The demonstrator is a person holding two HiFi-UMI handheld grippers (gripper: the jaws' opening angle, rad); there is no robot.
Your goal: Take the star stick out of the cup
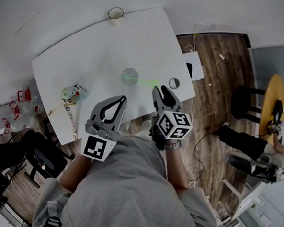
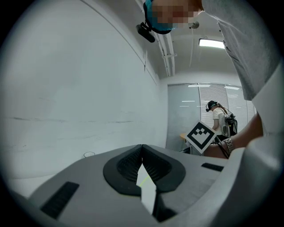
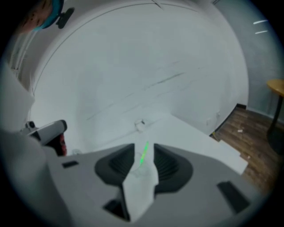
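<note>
**Thin green stick, clear cup — both look light and easy to upset**

The star stick [image 1: 145,80] shows as a thin green line in the middle of the desk [image 1: 88,45], on the side toward the right edge. One end sits at the clear cup [image 1: 129,76] and the rest reaches out toward that edge. I cannot tell whether it leans on the rim or lies flat, and the star itself is too small to make out.

The right gripper [image 1: 160,90] hovers on the near side of the stick with its jaws spread wide and nothing pressed between them. In the right gripper view the green shaft stands in the gap ahead, untouched. The left gripper [image 1: 121,101] is by the near edge, its jaws closed together on nothing.

The stick looks very light, narrow and probably stiff and smooth, so it could twist or slide in the pads. The best hold is likely squarely across the free part of the shaft, clear of the rim. The cup seems thin and empty — a sideways pull would probably tip or drag it, so the stick should come out along its own line.
</note>
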